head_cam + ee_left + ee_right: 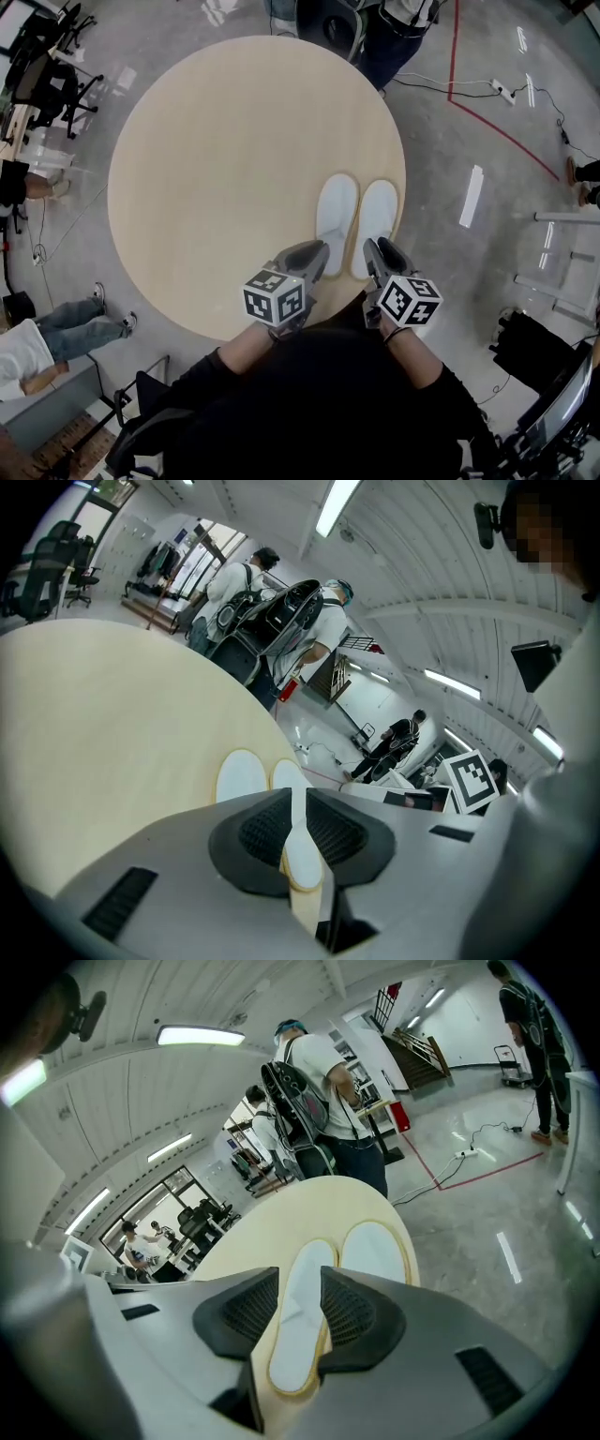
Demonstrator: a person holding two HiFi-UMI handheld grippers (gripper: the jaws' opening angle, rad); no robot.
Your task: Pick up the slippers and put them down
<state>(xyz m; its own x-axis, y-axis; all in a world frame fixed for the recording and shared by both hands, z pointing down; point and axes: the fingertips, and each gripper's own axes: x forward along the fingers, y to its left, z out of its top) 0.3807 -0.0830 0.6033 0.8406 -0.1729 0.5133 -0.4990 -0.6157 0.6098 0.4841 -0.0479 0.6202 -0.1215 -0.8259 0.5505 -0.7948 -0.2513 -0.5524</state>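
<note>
Two flat white slippers with tan rims lie side by side near the right front edge of the round table: the left slipper and the right slipper. My left gripper is at the left slipper's heel. In the left gripper view its jaws stand almost together, pinching a strip of white slipper. My right gripper is over the right slipper's heel. In the right gripper view its jaws stand apart, and a slipper lies in the gap without being pressed.
The table's rim curves just right of the slippers, with grey floor beyond. People stand at the far side of the table. A red tape line and a power strip are on the floor at the right. Office chairs stand at the left.
</note>
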